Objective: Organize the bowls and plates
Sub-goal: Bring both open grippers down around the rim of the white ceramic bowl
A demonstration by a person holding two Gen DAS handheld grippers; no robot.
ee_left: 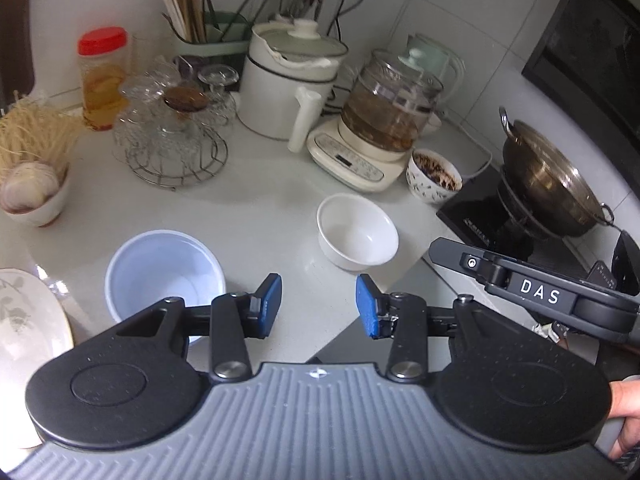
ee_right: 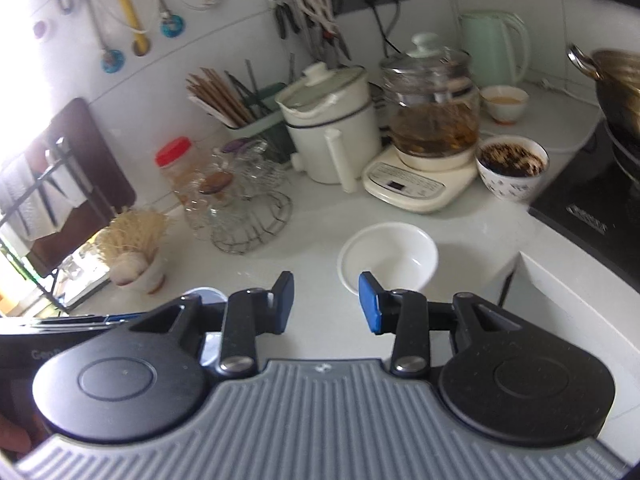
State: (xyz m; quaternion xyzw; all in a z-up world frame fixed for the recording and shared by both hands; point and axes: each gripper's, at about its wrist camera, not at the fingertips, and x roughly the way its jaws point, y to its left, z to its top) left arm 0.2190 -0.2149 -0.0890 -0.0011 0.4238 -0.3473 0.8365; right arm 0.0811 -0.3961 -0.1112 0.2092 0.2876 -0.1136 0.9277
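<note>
An empty white bowl stands on the white counter, ahead of my left gripper, which is open and empty. A light blue bowl sits just left of its left finger. A floral plate lies at the far left edge. In the right wrist view the white bowl is just beyond my right gripper, open and empty, right finger near the bowl's rim. The blue bowl peeks out behind its left finger. The right gripper's body shows at the right of the left wrist view.
A patterned bowl with dark contents, a glass kettle on its base, a white pot, a wire rack of glasses, a red-lidded jar and a bowl of noodles crowd the back. A wok sits on a black cooktop at right.
</note>
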